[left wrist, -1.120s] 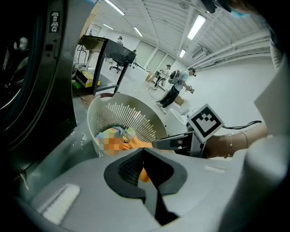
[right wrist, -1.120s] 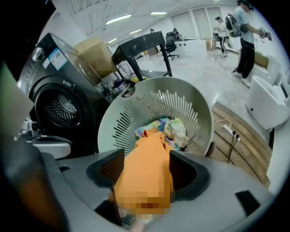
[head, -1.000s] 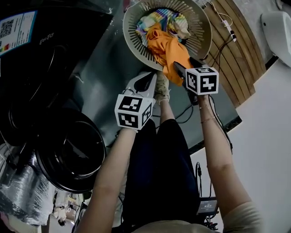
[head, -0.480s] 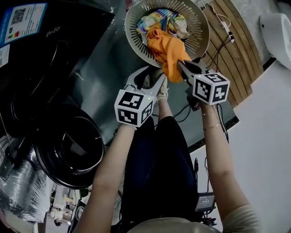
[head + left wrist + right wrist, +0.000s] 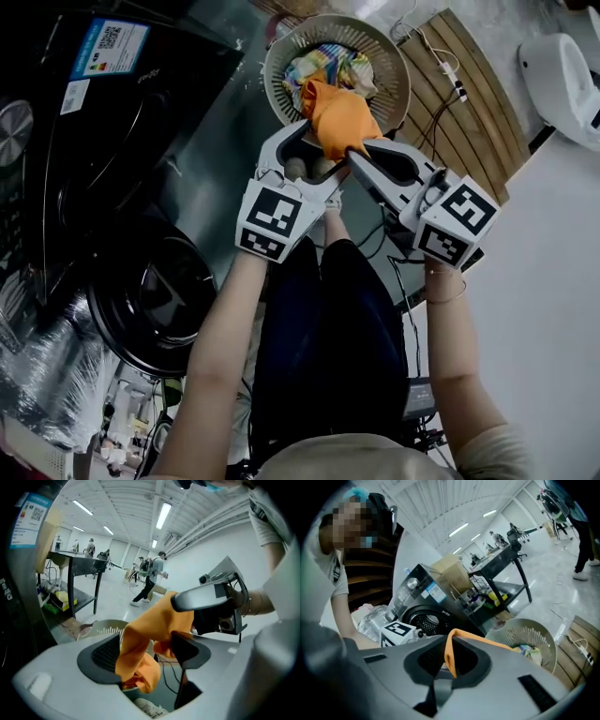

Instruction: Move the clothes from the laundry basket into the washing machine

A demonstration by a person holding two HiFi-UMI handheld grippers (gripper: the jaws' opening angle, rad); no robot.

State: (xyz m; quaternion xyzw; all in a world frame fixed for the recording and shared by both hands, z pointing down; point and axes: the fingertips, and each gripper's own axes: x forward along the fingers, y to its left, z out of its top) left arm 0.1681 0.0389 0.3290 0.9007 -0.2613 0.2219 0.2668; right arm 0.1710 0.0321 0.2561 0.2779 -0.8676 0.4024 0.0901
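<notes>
Orange garment, draped lengthwise, apparently hanging downward

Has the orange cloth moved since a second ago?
Yes. The orange cloth has risen off the basket pile toward its near rim; the right gripper has just closed its jaws on it.

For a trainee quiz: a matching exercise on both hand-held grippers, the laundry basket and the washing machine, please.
1 left hand-held gripper
2 right hand-held gripper
3 laundry basket
4 washing machine

a black
b shut on orange cloth
c holds striped clothes
d jaws apart

Pairs: 1d, 2b, 3c, 4a.
The left jaws have just been opening, cloth between them; the right, closing on it.
</notes>
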